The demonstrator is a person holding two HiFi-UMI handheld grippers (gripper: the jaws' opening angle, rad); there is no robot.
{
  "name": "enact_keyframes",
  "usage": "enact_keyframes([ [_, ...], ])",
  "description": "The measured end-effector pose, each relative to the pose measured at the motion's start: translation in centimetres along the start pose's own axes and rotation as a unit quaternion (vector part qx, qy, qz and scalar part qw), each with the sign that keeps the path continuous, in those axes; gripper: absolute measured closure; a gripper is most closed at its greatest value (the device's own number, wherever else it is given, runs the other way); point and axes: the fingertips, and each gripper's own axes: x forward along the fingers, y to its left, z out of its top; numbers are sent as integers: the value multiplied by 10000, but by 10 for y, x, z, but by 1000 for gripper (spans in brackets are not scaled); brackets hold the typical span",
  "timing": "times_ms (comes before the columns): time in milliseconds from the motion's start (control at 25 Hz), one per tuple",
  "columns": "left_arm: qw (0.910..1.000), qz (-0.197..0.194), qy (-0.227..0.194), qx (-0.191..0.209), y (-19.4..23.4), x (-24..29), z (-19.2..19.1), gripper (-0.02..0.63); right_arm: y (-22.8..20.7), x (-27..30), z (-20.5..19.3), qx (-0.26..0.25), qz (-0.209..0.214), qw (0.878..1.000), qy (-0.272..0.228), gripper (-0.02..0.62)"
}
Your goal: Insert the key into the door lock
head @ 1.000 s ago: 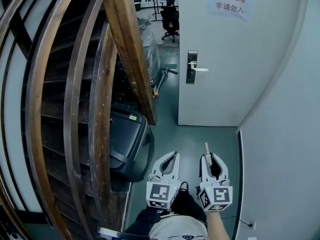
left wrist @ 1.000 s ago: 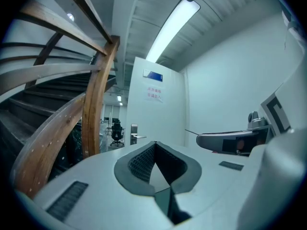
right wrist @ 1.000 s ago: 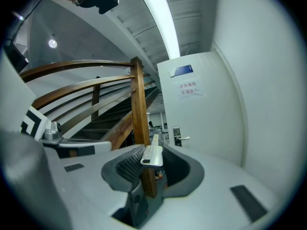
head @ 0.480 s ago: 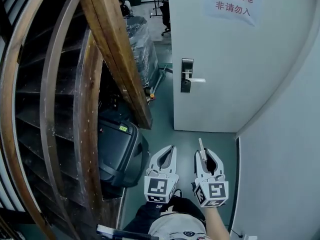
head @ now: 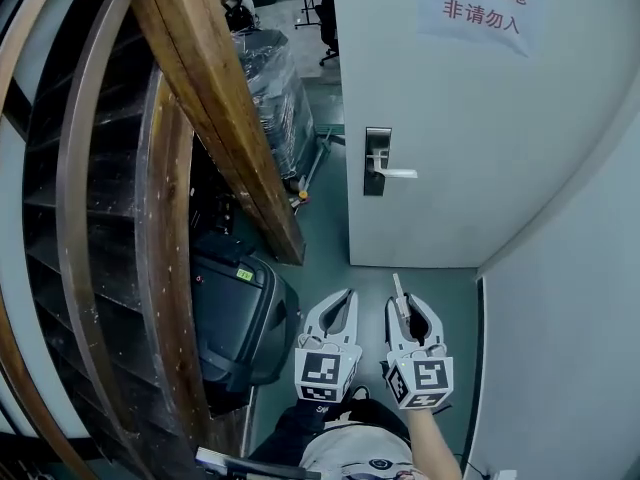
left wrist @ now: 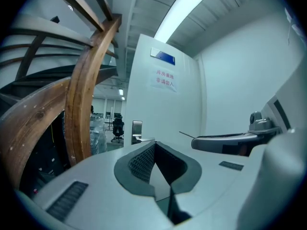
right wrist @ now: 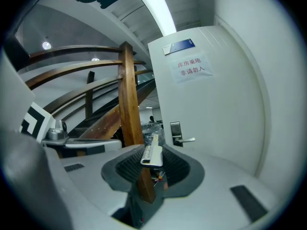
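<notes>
The white door stands ahead, with a steel lock plate and lever handle on its left edge. My right gripper is low in the head view, shut on a pale key that sticks out forward past the fingertips. The right gripper view shows the key pointing toward the lock plate, still well short of it. My left gripper hangs beside the right one, shut and holding nothing. The left gripper view also has the lock plate far ahead.
A curved wooden staircase with a thick slanted beam fills the left. A black case lies under it, close to my left gripper. A wrapped pallet and an office chair stand beyond. A paper sign hangs on the door; a wall closes the right.
The door and lock have come closer and look larger. Both grippers have edged forward toward the door, the key still held in the right one.
</notes>
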Motion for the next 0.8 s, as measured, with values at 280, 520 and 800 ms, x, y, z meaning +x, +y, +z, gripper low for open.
enact_keyframes([
  [280, 9996, -222, 142, 37, 38, 49, -5, 603, -3, 62, -5, -54, -240, 9996, 129, 477],
  [520, 9994, -251, 220, 105, 71, 102, -16, 603, -21, 123, -15, -199, -347, 9988, 275, 477],
  [800, 9992, 52, 400, 19, 92, 134, -65, 603, -50, 176, -64, -258, -346, 9978, 512, 477],
])
